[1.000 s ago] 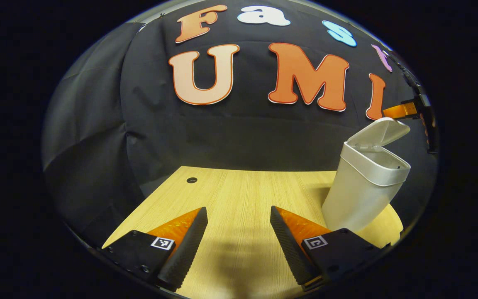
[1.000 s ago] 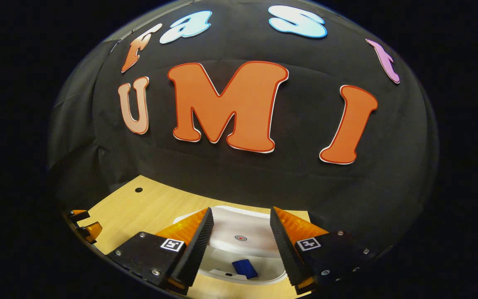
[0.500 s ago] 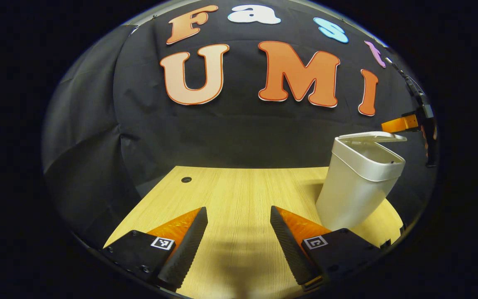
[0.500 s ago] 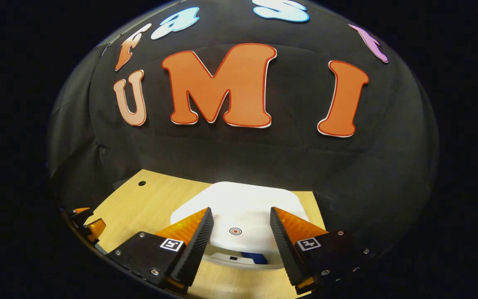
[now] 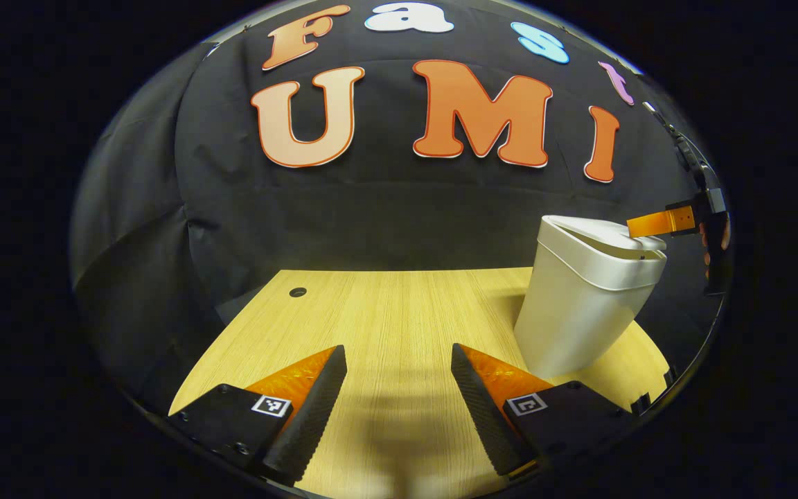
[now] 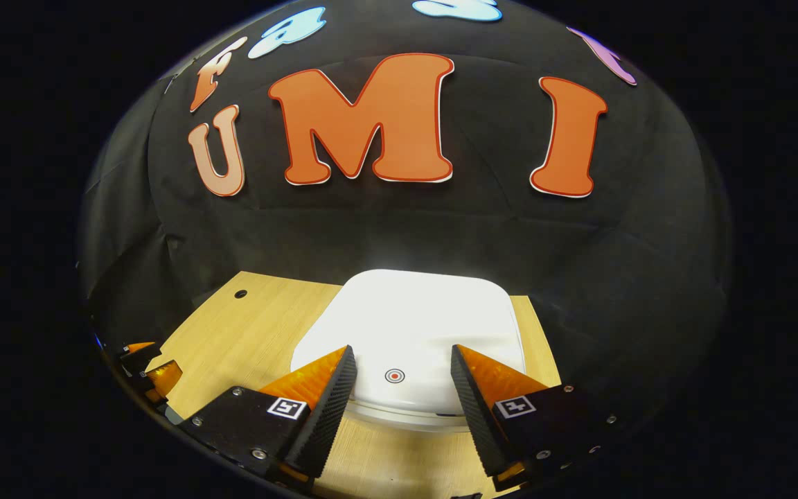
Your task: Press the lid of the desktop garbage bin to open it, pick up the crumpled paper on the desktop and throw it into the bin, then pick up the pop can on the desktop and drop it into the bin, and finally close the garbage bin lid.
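Left gripper view shows the pale wooden surface running back to the black cloth wall, with a small round hole near its far left corner. On the right side of the surface stands the white garbage bin, its lid down on the rim. The left claw hangs over bare wood, fingers spread wide and empty, the bin ahead and off to its right. The right claw reaches in from the far right, its tip at the lid's top.

Right gripper view looks down on the lid, a small red ring mark near its front edge. The right claw is wide apart with nothing held, the mark between its fingers.
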`<act>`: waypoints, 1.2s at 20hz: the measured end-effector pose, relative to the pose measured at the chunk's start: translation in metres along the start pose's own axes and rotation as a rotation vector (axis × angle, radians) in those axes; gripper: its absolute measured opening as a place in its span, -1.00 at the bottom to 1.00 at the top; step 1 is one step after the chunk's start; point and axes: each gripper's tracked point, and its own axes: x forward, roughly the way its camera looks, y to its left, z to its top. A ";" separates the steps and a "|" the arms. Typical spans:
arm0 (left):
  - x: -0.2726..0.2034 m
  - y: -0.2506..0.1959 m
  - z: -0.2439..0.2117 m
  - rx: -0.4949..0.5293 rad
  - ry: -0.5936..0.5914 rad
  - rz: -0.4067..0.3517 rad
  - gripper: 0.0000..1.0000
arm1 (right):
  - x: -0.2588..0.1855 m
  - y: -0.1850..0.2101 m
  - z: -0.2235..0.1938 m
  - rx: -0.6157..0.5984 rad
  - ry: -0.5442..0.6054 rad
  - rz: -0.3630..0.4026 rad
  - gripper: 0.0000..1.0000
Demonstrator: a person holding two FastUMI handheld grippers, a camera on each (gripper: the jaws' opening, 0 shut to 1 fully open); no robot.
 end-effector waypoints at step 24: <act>-0.010 -0.016 0.014 0.070 -0.015 -0.006 0.96 | -0.010 0.002 -0.018 -0.029 -0.112 0.031 0.39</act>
